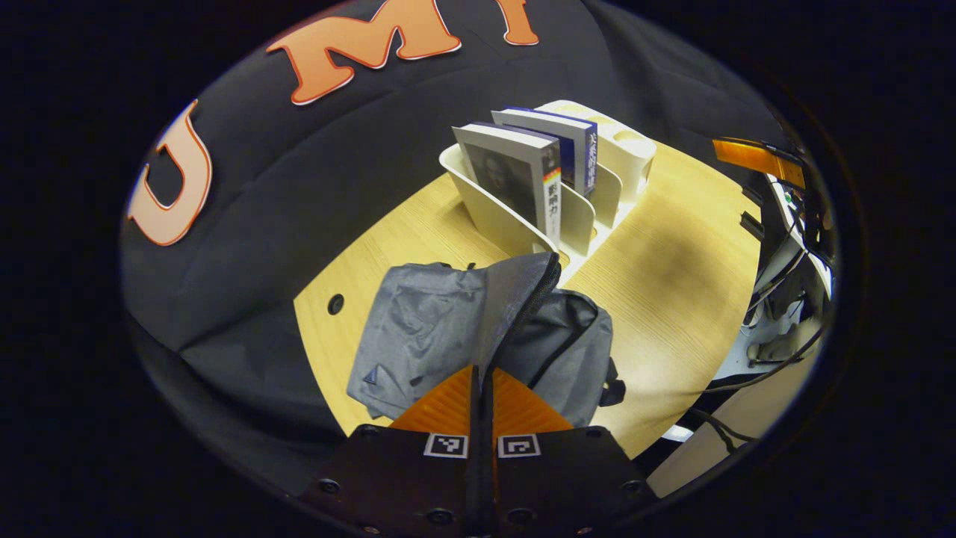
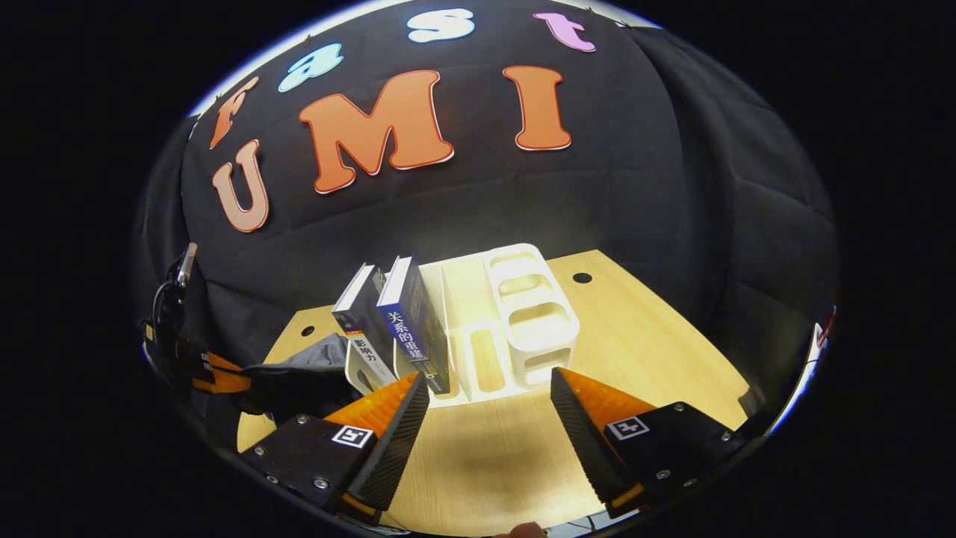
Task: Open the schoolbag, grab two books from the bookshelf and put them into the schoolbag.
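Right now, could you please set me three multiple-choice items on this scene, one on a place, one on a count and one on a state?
1. Where does the grey fabric schoolbag lie?
A. On the pale wooden table, in front of the white plastic bookshelf
B. On top of the bookshelf
C. On the floor

2. How many books stand in the bookshelf?
A. One
B. Two
C. Four

3. How does the right claw stand?
A. Shut on a book
B. Open, holding nothing
C. Shut on the schoolbag

Answers: 1 A, the left gripper view shows the bag flat on the tabletop before the shelf. 2 B, a grey-covered book and a blue-spined book stand side by side. 3 B, its fingers are spread wide over bare table.
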Action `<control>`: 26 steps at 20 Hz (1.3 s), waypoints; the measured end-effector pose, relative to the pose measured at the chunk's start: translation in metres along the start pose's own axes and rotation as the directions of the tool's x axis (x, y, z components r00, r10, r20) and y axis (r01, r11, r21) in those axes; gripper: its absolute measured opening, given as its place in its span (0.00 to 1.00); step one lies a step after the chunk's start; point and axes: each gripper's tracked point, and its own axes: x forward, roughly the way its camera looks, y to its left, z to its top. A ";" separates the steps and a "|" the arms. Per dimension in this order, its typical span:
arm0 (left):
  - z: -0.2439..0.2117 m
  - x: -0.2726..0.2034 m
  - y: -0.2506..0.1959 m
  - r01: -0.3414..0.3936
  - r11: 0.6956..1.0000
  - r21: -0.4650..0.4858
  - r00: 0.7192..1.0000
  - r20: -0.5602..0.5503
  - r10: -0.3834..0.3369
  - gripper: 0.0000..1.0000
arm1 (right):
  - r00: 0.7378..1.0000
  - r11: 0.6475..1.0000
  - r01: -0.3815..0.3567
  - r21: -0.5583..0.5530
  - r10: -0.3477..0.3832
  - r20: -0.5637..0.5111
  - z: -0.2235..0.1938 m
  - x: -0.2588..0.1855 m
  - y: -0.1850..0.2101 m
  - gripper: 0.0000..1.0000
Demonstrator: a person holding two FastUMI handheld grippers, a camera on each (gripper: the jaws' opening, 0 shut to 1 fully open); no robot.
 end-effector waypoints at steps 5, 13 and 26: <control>0.019 -0.019 0.046 -0.008 1.000 0.011 1.000 0.030 0.007 0.00 | 1.000 0.999 -0.016 0.049 0.014 0.026 0.011 -0.010 0.029 0.98; 0.028 -0.021 0.079 0.086 0.996 -0.005 0.995 0.046 -0.086 0.00 | 0.999 0.994 0.032 0.103 -0.032 -0.003 -0.008 -0.030 0.052 0.98; 0.047 -0.019 0.116 0.187 0.981 -0.053 0.980 0.076 -0.182 0.00 | 0.998 0.997 0.031 -0.069 -0.035 -0.057 0.036 -0.058 0.120 0.98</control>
